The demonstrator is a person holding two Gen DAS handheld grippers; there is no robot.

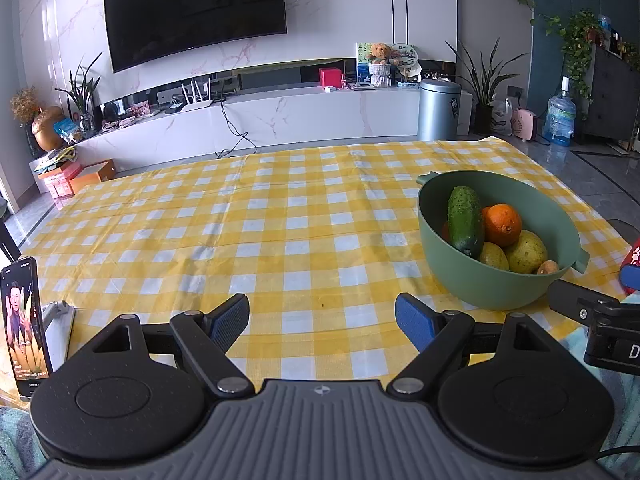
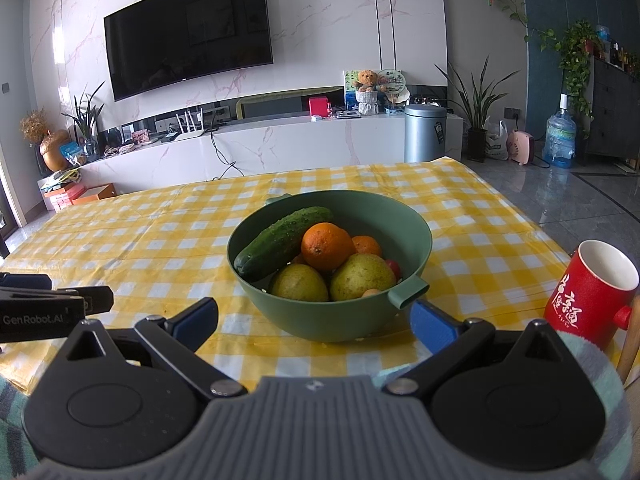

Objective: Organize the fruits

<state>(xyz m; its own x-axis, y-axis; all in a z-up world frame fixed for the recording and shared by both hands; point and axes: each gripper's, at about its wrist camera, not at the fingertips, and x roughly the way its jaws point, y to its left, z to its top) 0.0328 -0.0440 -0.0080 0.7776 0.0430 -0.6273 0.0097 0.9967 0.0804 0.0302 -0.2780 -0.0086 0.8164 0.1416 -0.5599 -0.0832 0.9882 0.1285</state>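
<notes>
A green bowl [image 2: 320,320] stands on the yellow checked tablecloth [image 2: 160,240]. In it lie a cucumber [image 2: 280,240], two oranges [image 2: 326,246], two yellow-green pears [image 2: 362,276] and small pieces I cannot name. My right gripper [image 2: 314,324] is open and empty, just in front of the bowl's near wall. My left gripper [image 1: 322,318] is open and empty over bare cloth, with the bowl [image 1: 492,280] to its right. The cucumber [image 1: 464,220] and an orange [image 1: 502,224] show there too.
A red mug [image 2: 590,292] stands at the table's right edge. A phone [image 1: 24,320] on a stand is at the near left. The table's far edge faces a TV wall and a white cabinet. Part of the other gripper [image 2: 52,312] shows at the left.
</notes>
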